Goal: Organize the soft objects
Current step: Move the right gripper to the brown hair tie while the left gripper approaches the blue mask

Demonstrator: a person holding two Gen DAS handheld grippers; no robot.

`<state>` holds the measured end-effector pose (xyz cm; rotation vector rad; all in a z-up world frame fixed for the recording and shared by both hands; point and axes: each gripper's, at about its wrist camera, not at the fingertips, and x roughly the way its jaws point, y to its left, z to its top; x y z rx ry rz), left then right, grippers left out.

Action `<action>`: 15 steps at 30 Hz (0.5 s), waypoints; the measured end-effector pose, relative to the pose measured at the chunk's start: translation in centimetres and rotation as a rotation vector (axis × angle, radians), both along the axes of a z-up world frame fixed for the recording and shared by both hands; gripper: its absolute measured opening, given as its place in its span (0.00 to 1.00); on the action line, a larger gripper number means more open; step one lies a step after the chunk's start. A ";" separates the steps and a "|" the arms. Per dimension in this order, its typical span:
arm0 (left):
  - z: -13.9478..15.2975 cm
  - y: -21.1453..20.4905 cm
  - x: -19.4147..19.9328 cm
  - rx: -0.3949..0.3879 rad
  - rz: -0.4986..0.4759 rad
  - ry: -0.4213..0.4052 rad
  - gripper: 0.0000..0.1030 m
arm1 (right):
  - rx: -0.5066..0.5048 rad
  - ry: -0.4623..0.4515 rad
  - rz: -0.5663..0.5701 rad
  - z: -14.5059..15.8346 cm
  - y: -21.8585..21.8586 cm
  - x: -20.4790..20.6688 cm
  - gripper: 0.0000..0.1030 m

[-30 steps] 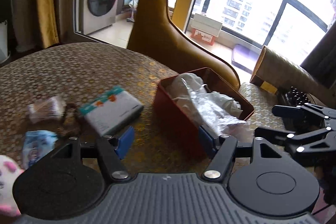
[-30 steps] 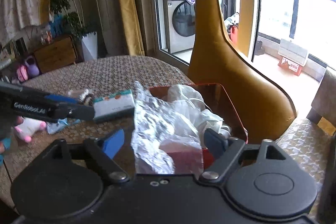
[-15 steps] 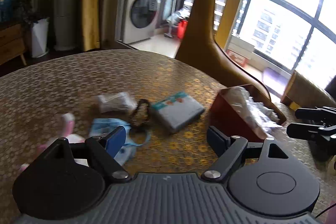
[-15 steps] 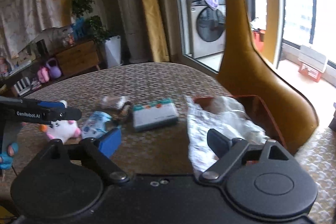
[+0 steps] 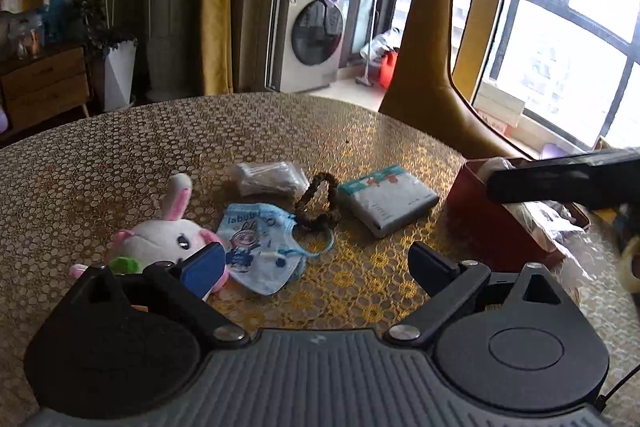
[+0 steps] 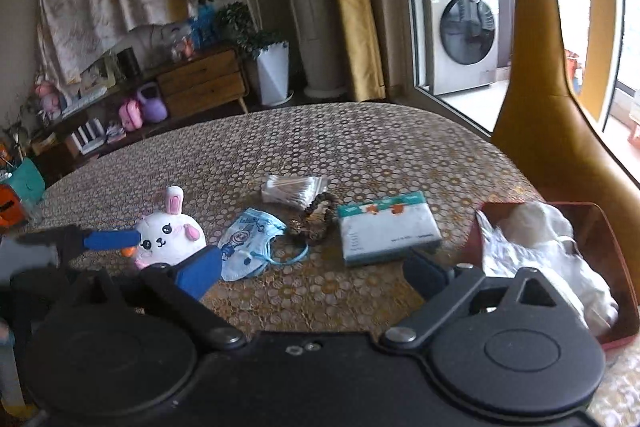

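The blue face mask carries the one legible word, "labubu", printed along its upper edge at about eleven o'clock of its cartoon figure; in the left wrist view it reads mirrored. The tissue pack shows small print on its side, too blurred to read.

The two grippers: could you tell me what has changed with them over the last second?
Both views have swung left from the red box toward the loose items. The right gripper let the crinkly plastic drop; both it and the left gripper have just been opening, empty. The bunny, mask and tissue pack stayed put.
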<state>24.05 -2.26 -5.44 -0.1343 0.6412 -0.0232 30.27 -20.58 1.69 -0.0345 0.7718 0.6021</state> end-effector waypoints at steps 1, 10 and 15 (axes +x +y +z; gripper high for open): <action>-0.2 -0.4 0.1 0.004 0.010 -0.007 0.96 | -0.005 0.009 0.007 0.0 0.2 0.5 0.94; -3.2 -3.2 2.5 0.106 0.075 0.000 0.96 | -0.062 0.071 0.115 -1.4 3.3 5.7 0.94; -4.4 -3.7 4.6 0.120 0.094 0.008 0.96 | -0.112 0.083 0.177 -2.9 5.1 8.1 0.94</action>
